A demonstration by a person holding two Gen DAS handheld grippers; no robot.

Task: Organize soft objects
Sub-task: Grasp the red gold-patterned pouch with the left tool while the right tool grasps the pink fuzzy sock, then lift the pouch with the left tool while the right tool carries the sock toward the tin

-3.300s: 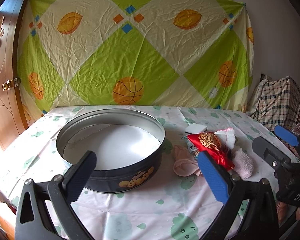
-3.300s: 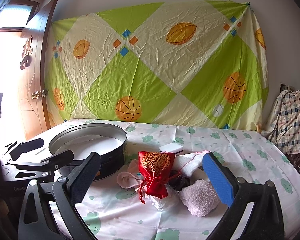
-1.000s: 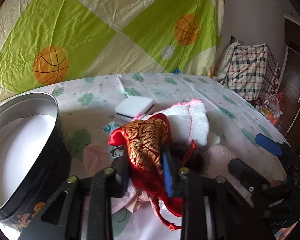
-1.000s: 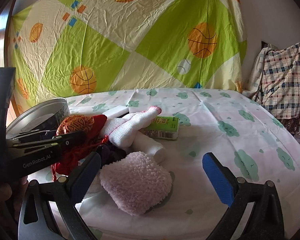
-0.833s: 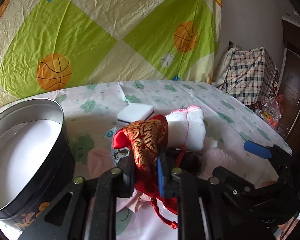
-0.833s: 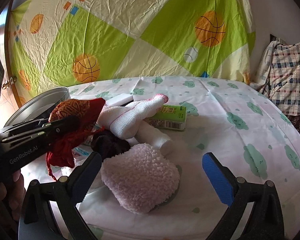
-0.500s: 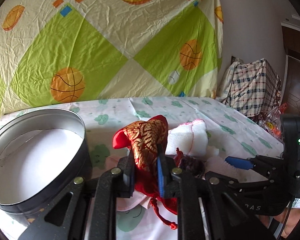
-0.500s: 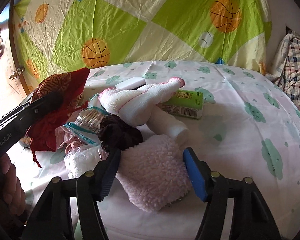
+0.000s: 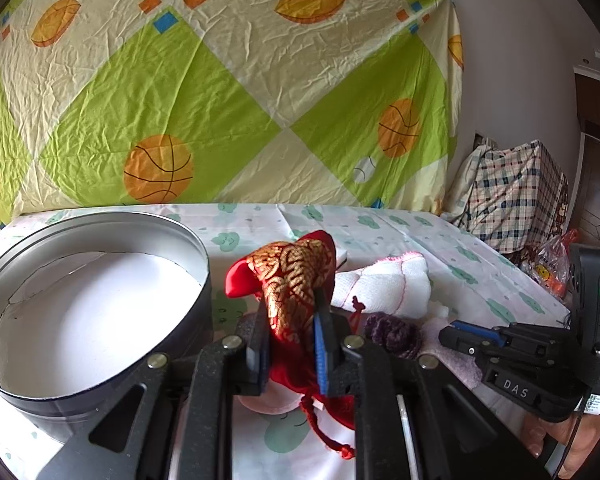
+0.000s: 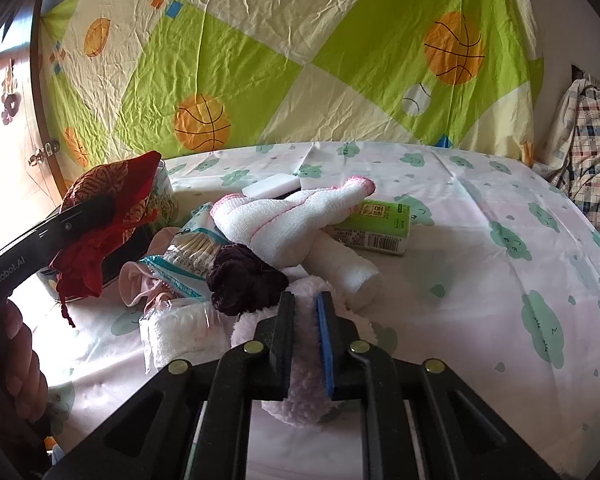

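My left gripper (image 9: 290,320) is shut on a red and gold drawstring pouch (image 9: 290,280) and holds it above the table, just right of a round dark tin (image 9: 60,396) with a white inside. The pouch (image 10: 108,204) also shows at the left of the right wrist view. My right gripper (image 10: 306,320) is shut on a fluffy pink cloth (image 10: 304,400) lying on the table. Beside it lie a dark purple knit piece (image 10: 240,280), a rolled white towel (image 10: 292,216) and a pink cloth (image 10: 140,280).
A green box (image 10: 376,224), a white sponge block (image 10: 272,188), a cotton swab pack (image 10: 188,252) and a wrapped white pad (image 10: 180,332) lie in the pile. A checked bag (image 9: 508,196) stands right of the table. A patterned sheet hangs behind.
My left gripper lifted the red pouch and carried it left toward the tin. My right gripper moved onto the fluffy pink cloth and closed on it.
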